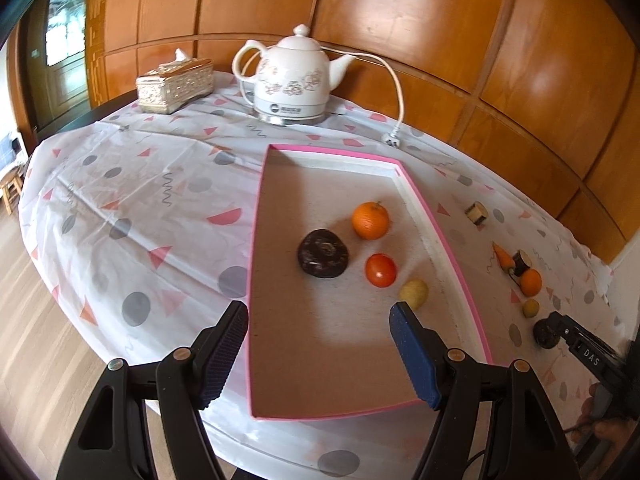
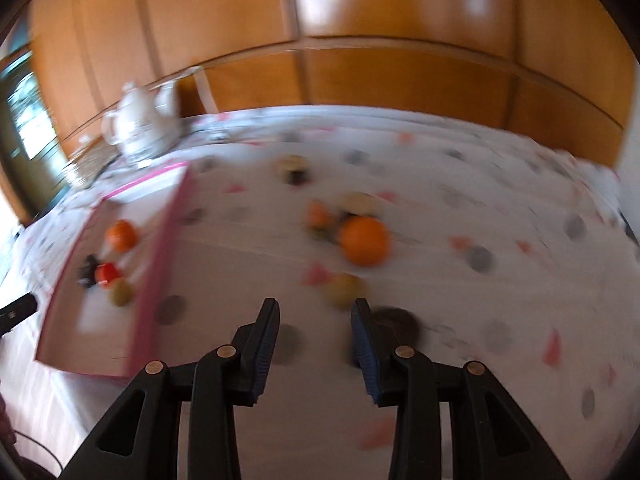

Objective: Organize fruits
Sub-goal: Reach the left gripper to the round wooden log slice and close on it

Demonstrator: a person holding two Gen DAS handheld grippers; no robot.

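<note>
Hovering over the pink tray (image 1: 256, 240), the left gripper (image 1: 318, 320) holds its jaws wide apart; inside lie an orange (image 1: 370, 220), tomato (image 1: 381, 270), dark fruit (image 1: 322, 253) and yellow fruit (image 1: 414, 293). Blurred right view: right gripper (image 2: 314, 312), jaws apart and empty, above the tablecloth (image 2: 440, 200), near a loose orange (image 2: 363, 240), with another yellow fruit (image 2: 342, 289) and dark fruit (image 2: 400, 322) closer.

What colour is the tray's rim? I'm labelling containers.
Pink, around a brown cardboard floor; the tray shows best in the left wrist view.
</note>
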